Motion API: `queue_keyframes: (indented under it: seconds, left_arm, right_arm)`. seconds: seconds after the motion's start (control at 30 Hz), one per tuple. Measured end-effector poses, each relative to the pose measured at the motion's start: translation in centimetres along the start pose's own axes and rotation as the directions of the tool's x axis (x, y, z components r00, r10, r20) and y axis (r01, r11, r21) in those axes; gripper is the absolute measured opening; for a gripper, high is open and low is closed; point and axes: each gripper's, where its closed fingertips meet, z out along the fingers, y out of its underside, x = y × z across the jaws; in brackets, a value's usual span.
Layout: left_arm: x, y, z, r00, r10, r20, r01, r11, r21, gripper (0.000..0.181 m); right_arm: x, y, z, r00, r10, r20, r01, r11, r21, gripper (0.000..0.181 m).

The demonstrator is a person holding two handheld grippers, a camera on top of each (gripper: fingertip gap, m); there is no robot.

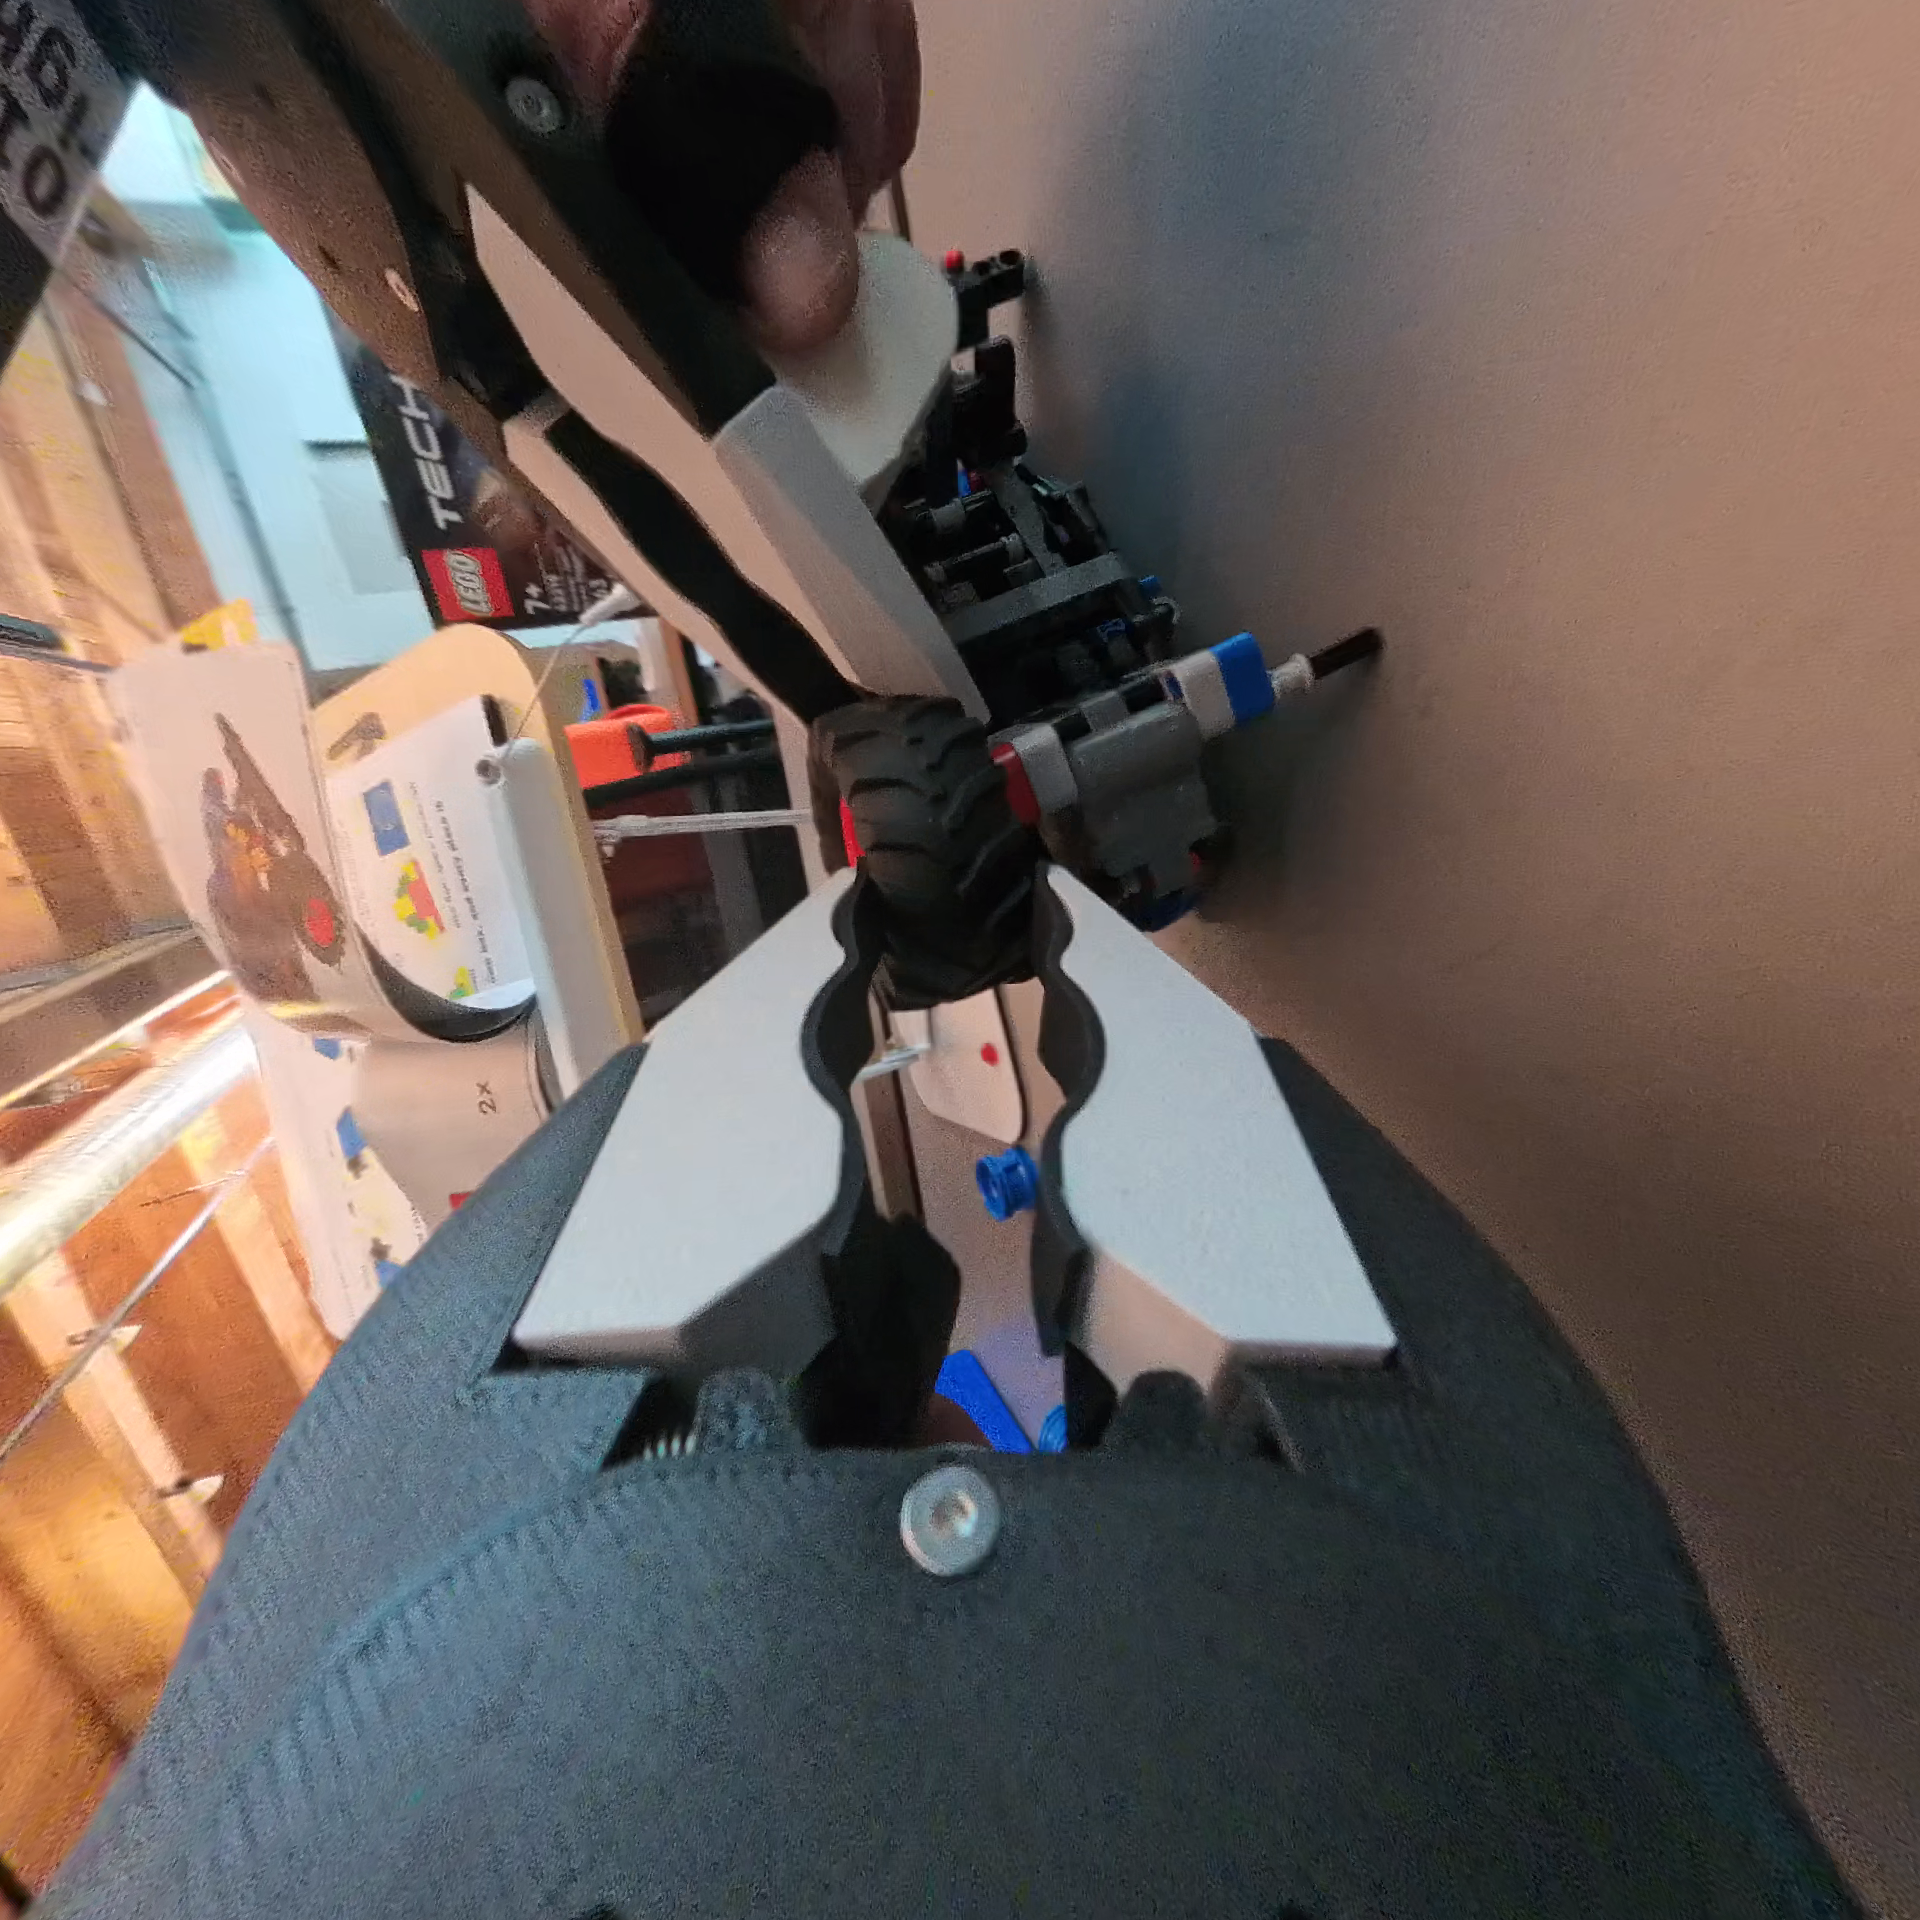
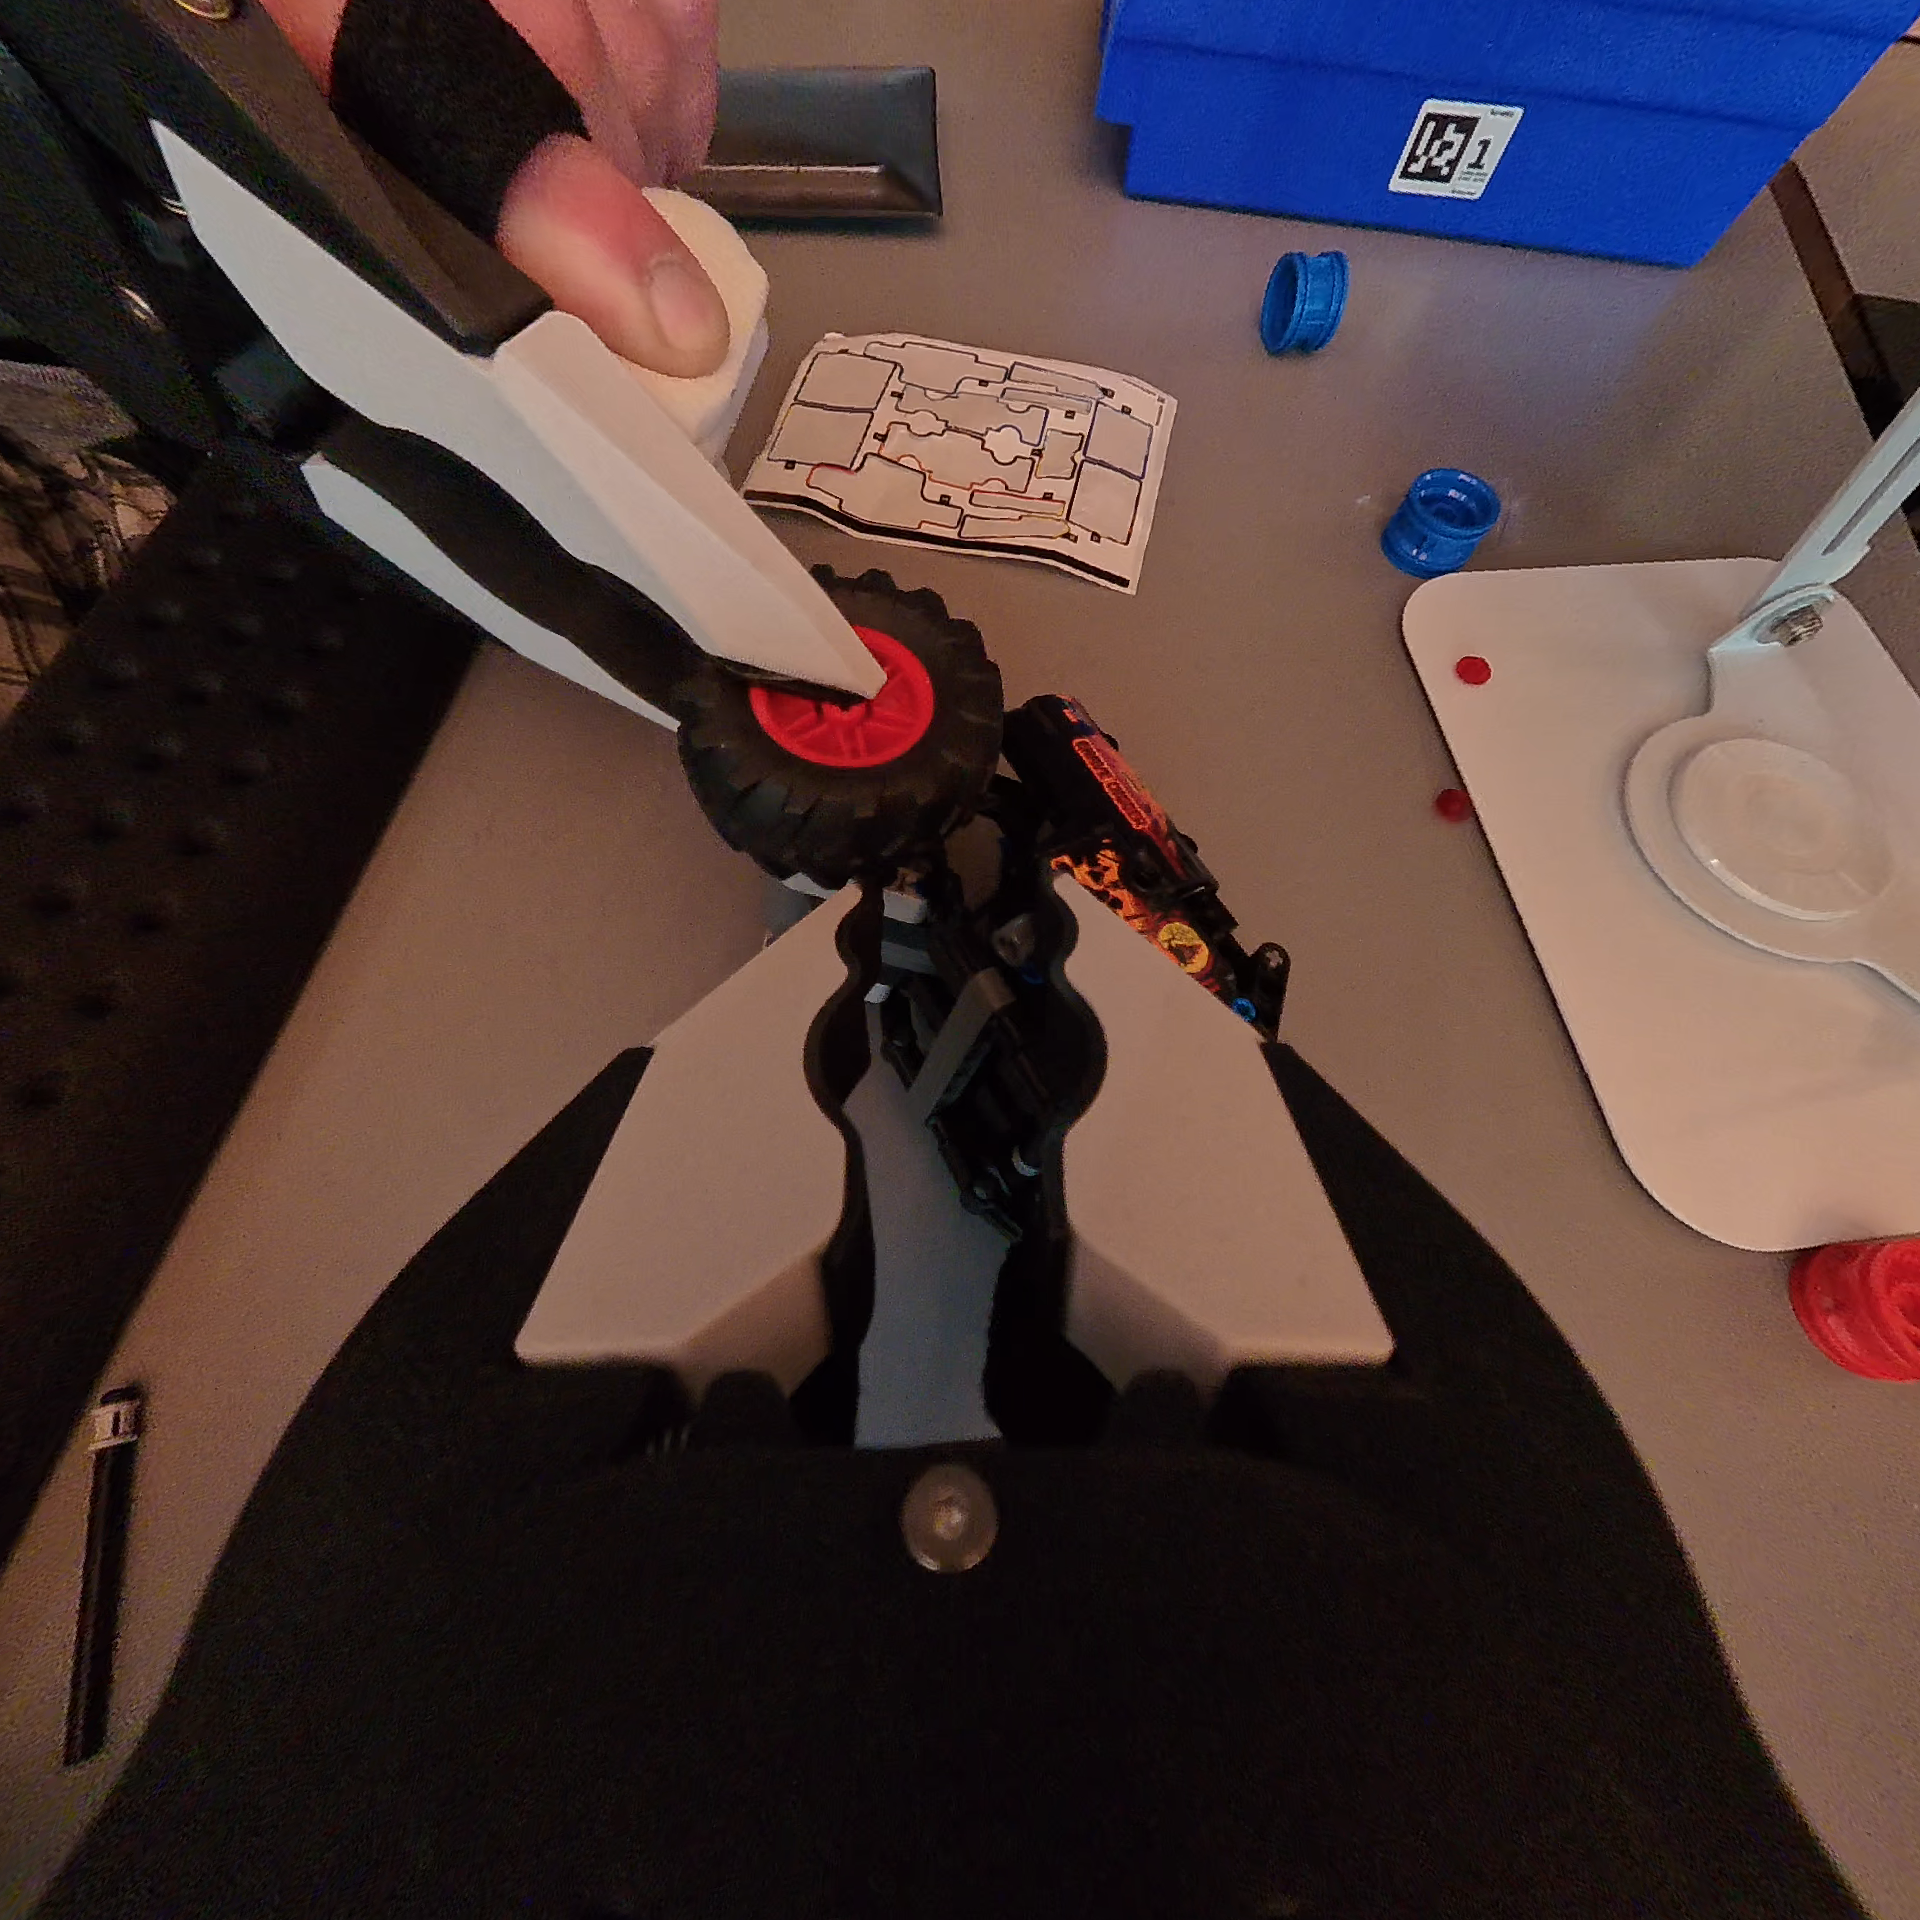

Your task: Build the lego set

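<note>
**Wheel at the axle end**

Left gripper (image 1: pixel 940 935) clenched on black tyre (image 2: pixel 842 727) with red hub, facing 12 o'clock. Right gripper (image 2: pixel 951 935) grasps the Lego truck chassis (image 2: pixel 1132 862) on grey table (image 2: pixel 1351 416); long axis runs 10 to 4 o'clock.

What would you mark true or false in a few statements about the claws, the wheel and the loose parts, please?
1. The left claw is shut on the black wheel with the red hub. True.
2. The right claw is open and empty. False: it grips the partly built lego model.
3. Two blue rims lie loose on the table. True.
4. The sticker sheet lies inside the blue box. False: it lies flat on the table, apart from the box.
</note>
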Motion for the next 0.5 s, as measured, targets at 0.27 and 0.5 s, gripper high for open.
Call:
queue_keyframes:
  seconds: [0.27, 0.5]
  left_arm:
    - [0.3, -1.1, -0.5, 0.962, -0.232, -0.144, 0.254, 0.954, 0.159, 0.029]
    - [0.7, -1.5, -0.2, 0.973, -0.204, -0.108, 0.219, 0.965, 0.146, 0.028]
  right_arm:
    - [0.7, -0.2, -1.1, 0.999, -0.002, -0.04, 0.002, 1.0, -0.001, 0.022]
    - [0.2, -2.6, -2.7, 0.997, -0.038, -0.07, 0.043, 0.997, 0.067, 0.026]
